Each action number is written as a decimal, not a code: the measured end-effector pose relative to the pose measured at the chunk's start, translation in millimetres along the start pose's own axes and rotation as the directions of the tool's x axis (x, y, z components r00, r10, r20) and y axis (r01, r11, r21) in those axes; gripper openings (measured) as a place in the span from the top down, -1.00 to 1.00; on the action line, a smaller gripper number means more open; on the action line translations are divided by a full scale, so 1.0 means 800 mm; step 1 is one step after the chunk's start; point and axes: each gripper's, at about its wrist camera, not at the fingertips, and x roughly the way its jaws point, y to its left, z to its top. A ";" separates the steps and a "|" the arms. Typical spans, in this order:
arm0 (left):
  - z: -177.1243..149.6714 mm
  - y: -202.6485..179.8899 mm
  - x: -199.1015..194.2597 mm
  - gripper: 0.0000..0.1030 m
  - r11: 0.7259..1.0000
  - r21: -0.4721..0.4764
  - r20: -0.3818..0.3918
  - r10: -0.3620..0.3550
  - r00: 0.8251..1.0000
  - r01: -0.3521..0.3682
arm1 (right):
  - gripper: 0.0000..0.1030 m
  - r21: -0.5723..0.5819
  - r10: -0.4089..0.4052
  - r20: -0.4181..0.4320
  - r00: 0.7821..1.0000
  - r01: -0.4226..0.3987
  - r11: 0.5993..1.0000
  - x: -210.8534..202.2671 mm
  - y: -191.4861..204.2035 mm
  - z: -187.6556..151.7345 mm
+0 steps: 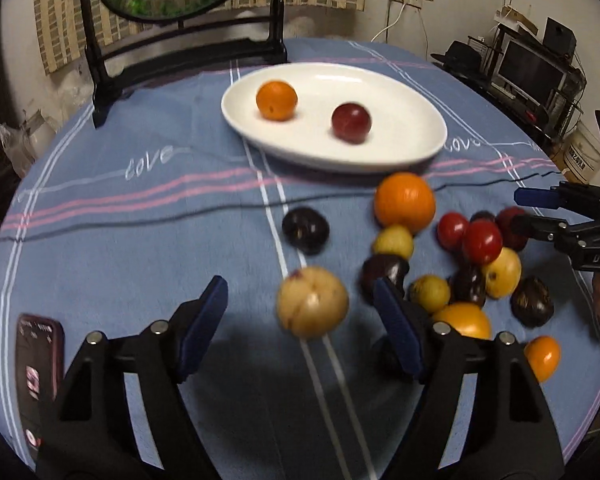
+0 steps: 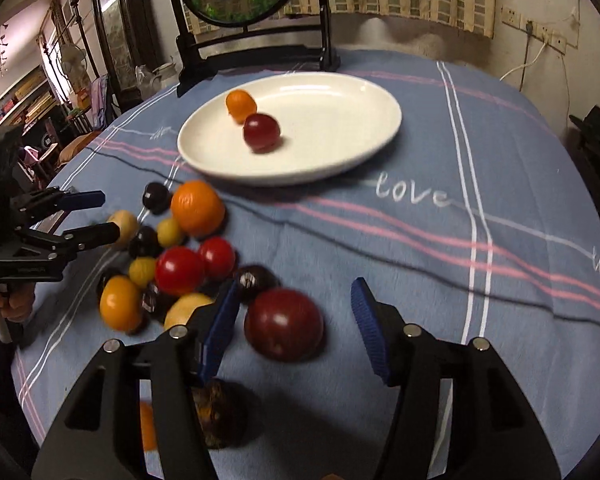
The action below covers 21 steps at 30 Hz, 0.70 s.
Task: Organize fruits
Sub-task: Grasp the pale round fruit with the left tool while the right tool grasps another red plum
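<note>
Left tongs [image 1: 302, 320]: jaws stood apart over the blue cloth, a pale yellow fruit [image 1: 312, 302] lying between the blue pads with a gap on either side, nothing gripped.
Right tongs [image 2: 296, 330]: jaws likewise apart, a dark red plum [image 2: 283, 324] sitting between them on the cloth, close to the left pad but not pinched.
Plate [image 1: 400, 148]: a white oval dish lay farther back on the table, holding a small orange [image 1: 276, 100] and a red plum [image 1: 351, 122], the two apart from each other.
Loose fruit: a heap lay on the cloth nearer than the plate, with a big orange [image 1: 404, 202] at its far edge, red tomatoes [image 1: 481, 241], yellow fruits and several dark plums bunched together.
Lone dark plum [image 1: 305, 230]: it sat by itself, left of the heap.
Phone [image 1: 36, 360]: it lay on the cloth at the left tongs' left side.
Sharpness: both views were smeared.
</note>
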 end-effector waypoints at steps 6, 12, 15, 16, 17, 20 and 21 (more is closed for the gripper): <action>-0.010 0.008 0.007 -0.22 0.997 -0.037 -0.021 -0.071 0.997 0.071 | -0.13 -0.001 0.004 -0.021 1.000 -0.004 1.000 0.006 0.003 -0.007; -0.012 0.008 0.016 0.09 0.996 -0.046 -0.053 -0.077 0.996 0.075 | 0.01 0.007 0.006 -0.032 0.999 -0.006 1.000 0.011 0.000 -0.006; -0.012 0.009 0.016 0.10 0.996 -0.050 -0.051 -0.077 0.996 0.074 | 0.07 0.013 0.019 -0.033 0.999 -0.018 1.000 0.011 -0.001 -0.006; -0.012 0.008 0.017 0.10 0.996 -0.048 -0.052 -0.075 0.996 0.073 | 0.07 0.010 0.018 -0.035 0.999 -0.018 1.000 0.011 0.000 -0.007; -0.012 0.008 0.017 0.10 0.997 -0.044 -0.051 -0.072 0.996 0.069 | 0.07 0.008 0.017 -0.036 0.999 -0.016 1.000 0.012 0.001 -0.007; -0.012 0.005 0.018 0.10 0.998 -0.031 -0.049 -0.061 0.997 0.059 | 0.08 0.001 0.015 -0.041 0.999 -0.015 1.000 0.013 0.004 -0.007; -0.012 0.004 0.018 0.10 0.998 -0.028 -0.048 -0.059 0.997 0.057 | 0.08 -0.002 0.014 -0.041 0.999 -0.014 1.000 0.013 0.005 -0.007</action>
